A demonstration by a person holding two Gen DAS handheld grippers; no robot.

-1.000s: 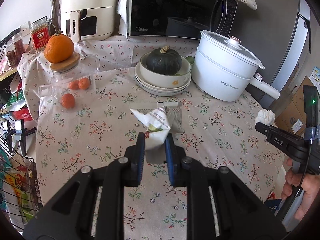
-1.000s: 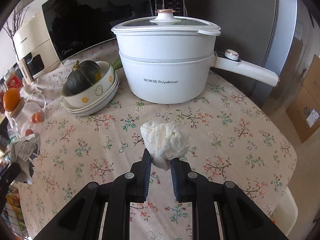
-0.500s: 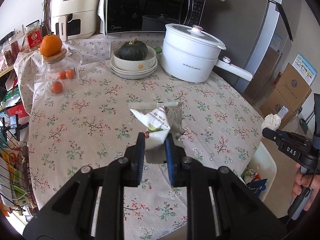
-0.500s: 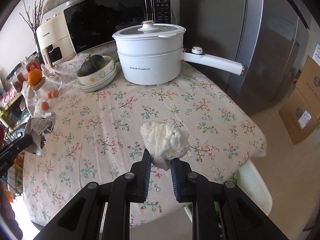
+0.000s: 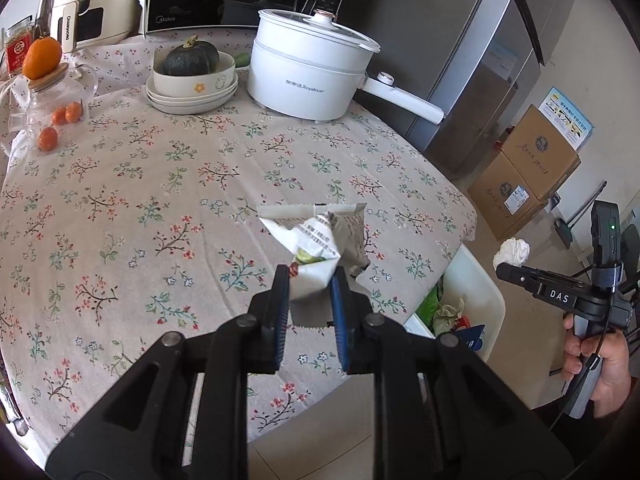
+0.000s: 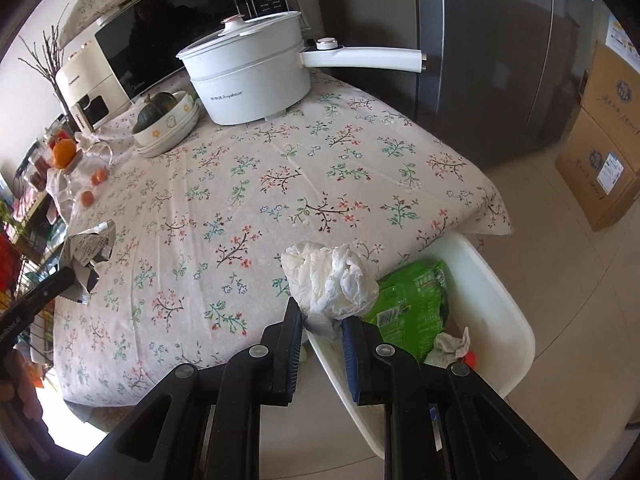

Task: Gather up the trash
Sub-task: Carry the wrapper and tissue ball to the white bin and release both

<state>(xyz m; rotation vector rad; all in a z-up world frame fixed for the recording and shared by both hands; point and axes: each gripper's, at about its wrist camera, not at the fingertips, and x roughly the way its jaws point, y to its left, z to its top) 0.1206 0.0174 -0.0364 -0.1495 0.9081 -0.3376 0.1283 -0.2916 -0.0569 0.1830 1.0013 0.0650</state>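
Our right gripper [image 6: 322, 322] is clenched on a crumpled white tissue [image 6: 330, 282], held over the near rim of the white trash bin [image 6: 504, 320]. Our left gripper [image 5: 308, 284] grasps a crumpled snack wrapper [image 5: 316, 240] above the worktop [image 5: 160, 200], on the side away from the bin. Inside the bin lie a green packet [image 6: 412, 308] and more scraps. The bin stands on the floor against the worktop's corner; across the flowered cloth from the bin sit a white pot [image 6: 252, 76], a squash in stacked bowls [image 6: 160, 106] and a microwave [image 6: 168, 28].
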